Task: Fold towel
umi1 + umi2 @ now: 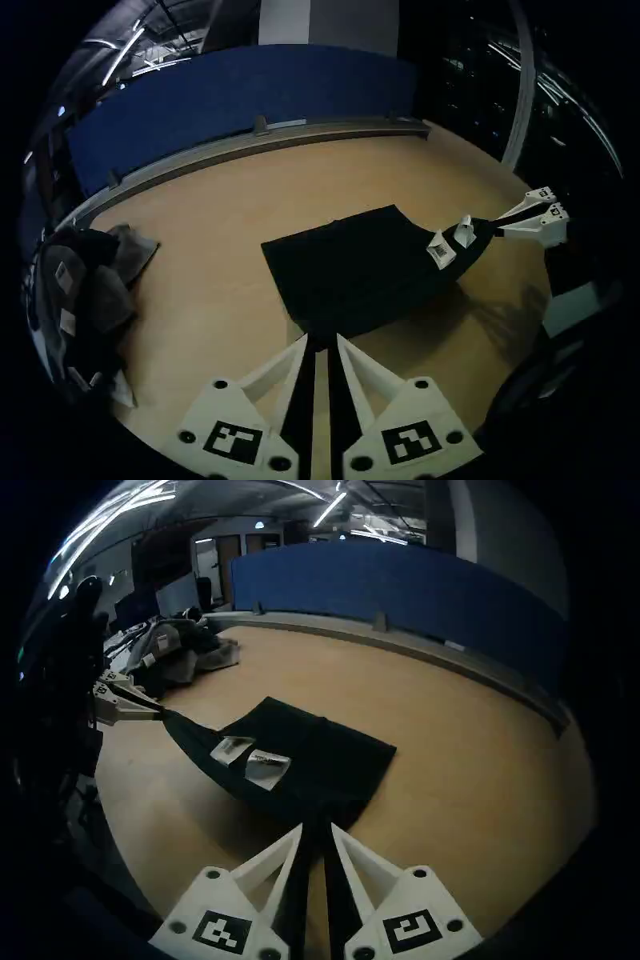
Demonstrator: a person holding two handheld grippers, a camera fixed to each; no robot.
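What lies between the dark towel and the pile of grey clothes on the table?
Nothing lies there: a bare stretch of wooden table separates the towel from the clothes pile, as the left gripper view shows.

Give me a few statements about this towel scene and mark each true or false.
1. The towel is dark. True.
2. The left gripper is open and apart from the towel. False: its fingers pinch the towel's edge.
3. The right gripper pinches the towel. True.
4. The towel lies on a glass table. False: the table is light wood.
5. Two white labels show on the towel. True.
6. A red wall runs behind the table. False: it is a blue partition.
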